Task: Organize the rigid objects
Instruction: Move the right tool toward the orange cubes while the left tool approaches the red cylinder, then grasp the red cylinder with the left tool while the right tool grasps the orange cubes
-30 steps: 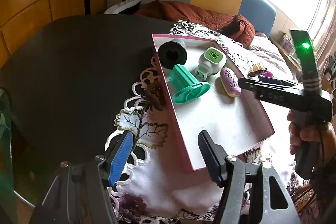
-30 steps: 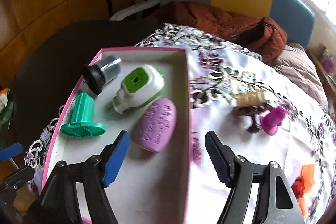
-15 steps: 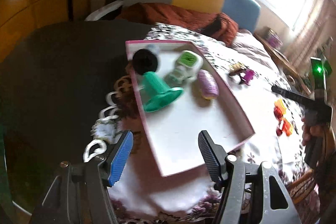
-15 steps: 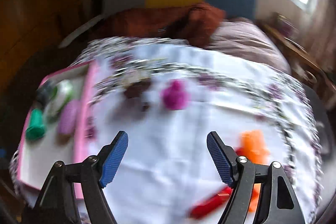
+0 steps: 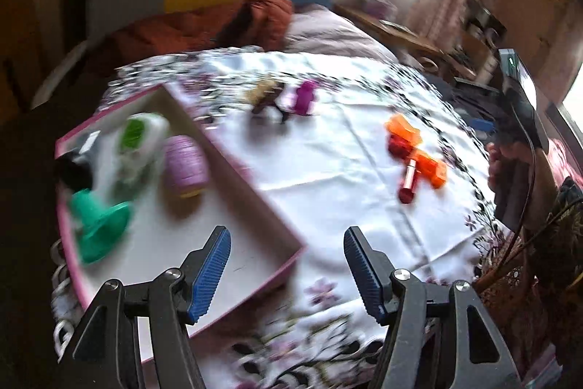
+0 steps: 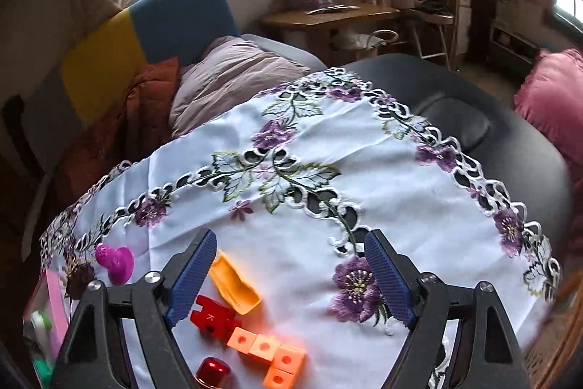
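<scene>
Left wrist view: left gripper (image 5: 286, 270) jaws wide apart, nothing between them, hovering over the near right corner of the pink-rimmed tray (image 5: 255, 170). Tray sits at the left edge of the white floral cloth (image 5: 328, 152); open cloth runs right and far of it. Four items in the tray: green flanged piece (image 5: 100, 225), purple oval (image 5: 184, 164), white-and-green plug-in (image 5: 140, 141), black cylinder (image 5: 74, 166). Loose on the cloth: magenta piece (image 5: 305, 96) beside a blurred brown item (image 5: 266, 95), orange and red cluster (image 5: 415, 155) far right. This view alone shows the person's hand (image 5: 510, 159) on the other handle. Right wrist view: right gripper (image 6: 288, 274) jaws opening, empty, above the cluster, which resolves here into one orange scoop (image 6: 235, 283), one red block (image 6: 213, 314), one red cap (image 6: 213, 370) and one orange cube chain (image 6: 271, 352). Clear cloth far and right, up to the lace edge and dark table (image 6: 510, 141); tray only a sliver at left.
</scene>
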A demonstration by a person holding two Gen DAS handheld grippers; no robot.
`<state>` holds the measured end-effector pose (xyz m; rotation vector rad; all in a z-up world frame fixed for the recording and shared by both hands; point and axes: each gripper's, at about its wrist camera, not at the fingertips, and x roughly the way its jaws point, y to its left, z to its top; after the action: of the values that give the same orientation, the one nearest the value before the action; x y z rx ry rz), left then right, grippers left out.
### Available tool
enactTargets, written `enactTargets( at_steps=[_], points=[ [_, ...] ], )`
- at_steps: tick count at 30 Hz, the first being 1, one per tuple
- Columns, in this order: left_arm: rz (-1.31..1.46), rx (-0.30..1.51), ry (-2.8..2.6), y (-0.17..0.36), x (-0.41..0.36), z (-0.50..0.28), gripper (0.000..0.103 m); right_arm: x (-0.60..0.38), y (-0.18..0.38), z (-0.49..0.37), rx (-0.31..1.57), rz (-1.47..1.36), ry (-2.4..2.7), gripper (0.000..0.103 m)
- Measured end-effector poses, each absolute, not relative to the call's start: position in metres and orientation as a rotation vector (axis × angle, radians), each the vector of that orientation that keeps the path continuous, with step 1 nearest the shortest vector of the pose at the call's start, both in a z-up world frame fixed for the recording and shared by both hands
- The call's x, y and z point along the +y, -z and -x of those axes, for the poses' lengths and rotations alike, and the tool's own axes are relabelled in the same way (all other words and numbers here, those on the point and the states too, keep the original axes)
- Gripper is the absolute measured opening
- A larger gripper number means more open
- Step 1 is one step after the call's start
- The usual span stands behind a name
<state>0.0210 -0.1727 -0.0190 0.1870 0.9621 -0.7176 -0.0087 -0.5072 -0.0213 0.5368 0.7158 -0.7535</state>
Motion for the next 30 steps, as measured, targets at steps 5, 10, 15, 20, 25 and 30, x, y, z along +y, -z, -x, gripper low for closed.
enactTargets(
  at_steps=[5,10,15,20,25,30],
  points=[
    [-0.246,0.992,0.823,0.033,-0.226,-0.022,0.055,-0.507,0.022,0.011,0.708,-0.554,0.750,0.086],
    [-0.337,0.966,0.941,0.046,-0.276,-0.016,0.046,-0.510,0.024,0.014,0.697,-0.589,0.746,0.087],
    [-0.376,0.962,1.022,0.052,-0.313,-0.013,0.046,-0.514,0.027,0.014,0.701,-0.622,0.736,0.087],
    [-0.442,0.942,1.080,0.060,-0.345,-0.008,0.046,-0.516,0.029,0.014,0.702,-0.643,0.727,0.087],
    [-0.510,0.968,1.050,0.081,-0.372,-0.011,0.046,-0.518,0.032,0.015,0.704,-0.665,0.721,0.087],
    [-0.508,0.971,1.008,0.095,-0.366,-0.013,0.026,-0.519,0.034,0.013,0.718,-0.674,0.715,0.087]
  ],
)
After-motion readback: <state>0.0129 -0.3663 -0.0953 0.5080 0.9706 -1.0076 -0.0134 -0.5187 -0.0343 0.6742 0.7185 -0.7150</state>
